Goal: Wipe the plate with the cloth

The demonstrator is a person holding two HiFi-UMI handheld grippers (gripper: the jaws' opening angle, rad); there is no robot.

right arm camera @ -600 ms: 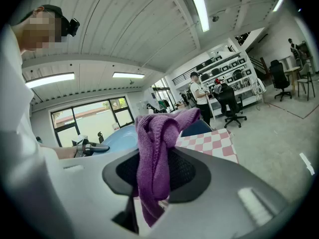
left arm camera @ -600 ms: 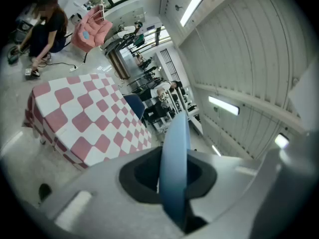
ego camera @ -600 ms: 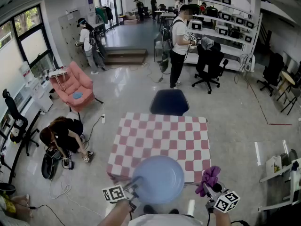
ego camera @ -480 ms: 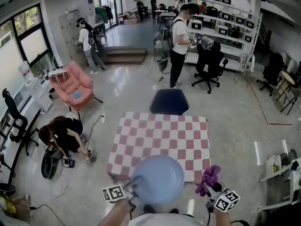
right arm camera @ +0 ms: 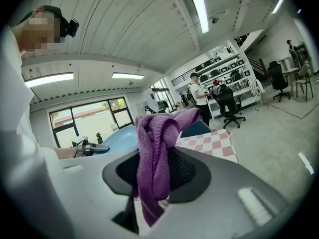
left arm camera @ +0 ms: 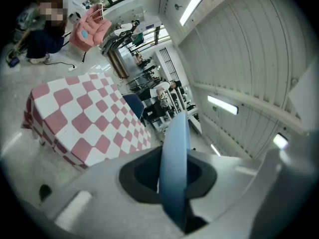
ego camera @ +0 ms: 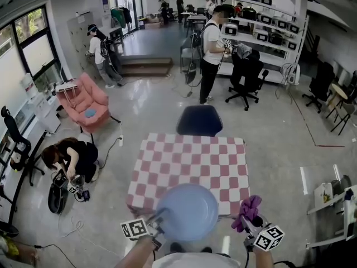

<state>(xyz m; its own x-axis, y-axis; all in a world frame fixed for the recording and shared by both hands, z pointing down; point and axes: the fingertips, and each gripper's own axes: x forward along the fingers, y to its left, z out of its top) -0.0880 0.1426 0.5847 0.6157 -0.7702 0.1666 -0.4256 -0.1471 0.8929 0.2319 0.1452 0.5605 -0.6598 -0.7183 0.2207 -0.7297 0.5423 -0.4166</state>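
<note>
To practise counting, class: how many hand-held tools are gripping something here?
2. The left tool grips the blue plate by its edge; the right tool grips the purple cloth. None seems hidden.

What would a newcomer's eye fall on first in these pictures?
The big pale blue plate, gripped by its rim in the left gripper, is held over the near edge of the pink-checked table. Just to its right, a purple cloth sits bunched in the right gripper, not touching the plate.
</note>
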